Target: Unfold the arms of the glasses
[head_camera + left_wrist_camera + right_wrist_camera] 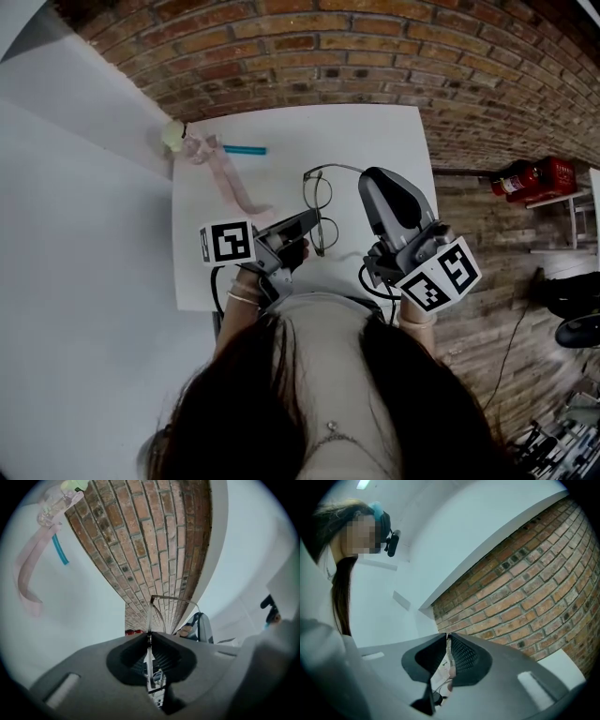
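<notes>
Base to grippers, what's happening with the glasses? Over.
Left gripper shut on the glasses at the rim. Right gripper shut, empty, raised. One arm looks swung out. Pink strap, teal pen far off: nothing blocking. Over.

glasses [317,190] lower lens — partly hidden, left tongs [312,219]

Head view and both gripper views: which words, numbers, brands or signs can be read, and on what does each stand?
None is readable.
The marker cubes on the left gripper and right gripper bear only black-and-white squares, no letters.
The red object at the right is too small to show any label.
</notes>
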Demonstrator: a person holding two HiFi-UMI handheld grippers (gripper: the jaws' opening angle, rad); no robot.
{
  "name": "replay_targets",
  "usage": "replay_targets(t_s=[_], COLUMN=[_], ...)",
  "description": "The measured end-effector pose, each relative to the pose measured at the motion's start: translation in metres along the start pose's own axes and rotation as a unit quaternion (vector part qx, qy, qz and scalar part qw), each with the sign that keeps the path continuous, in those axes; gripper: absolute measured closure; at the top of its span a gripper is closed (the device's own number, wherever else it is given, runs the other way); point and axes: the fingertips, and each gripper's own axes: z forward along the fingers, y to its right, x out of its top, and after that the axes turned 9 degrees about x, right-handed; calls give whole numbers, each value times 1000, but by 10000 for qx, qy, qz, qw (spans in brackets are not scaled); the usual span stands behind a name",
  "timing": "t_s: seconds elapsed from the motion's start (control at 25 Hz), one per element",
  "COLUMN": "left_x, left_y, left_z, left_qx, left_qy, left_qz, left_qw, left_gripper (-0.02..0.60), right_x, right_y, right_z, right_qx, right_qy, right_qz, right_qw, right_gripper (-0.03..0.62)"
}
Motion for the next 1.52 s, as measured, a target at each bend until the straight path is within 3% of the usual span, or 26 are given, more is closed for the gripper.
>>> replay_targets(t_s=[0.6,0.88,1.52], left_x=[6,10,25], left_y=[-2,9,13], left_z=[-4,-7,-17], left_qx=[-18,-194,-64], left_qy=[155,328,678], left_qz=[-19,-174,190], left_qw=[9999,9991,9975], left_gripper=[555,555,555], right_x=[0,3,-19], right_y=[-4,-5,-11], right_z=[0,-2,7], right_qx=[63,60,150], right_qy=[21,-20,-353], right_qz=[-56,-56,66], right_qw=[10000,10000,9992], right_gripper=[551,543,543])
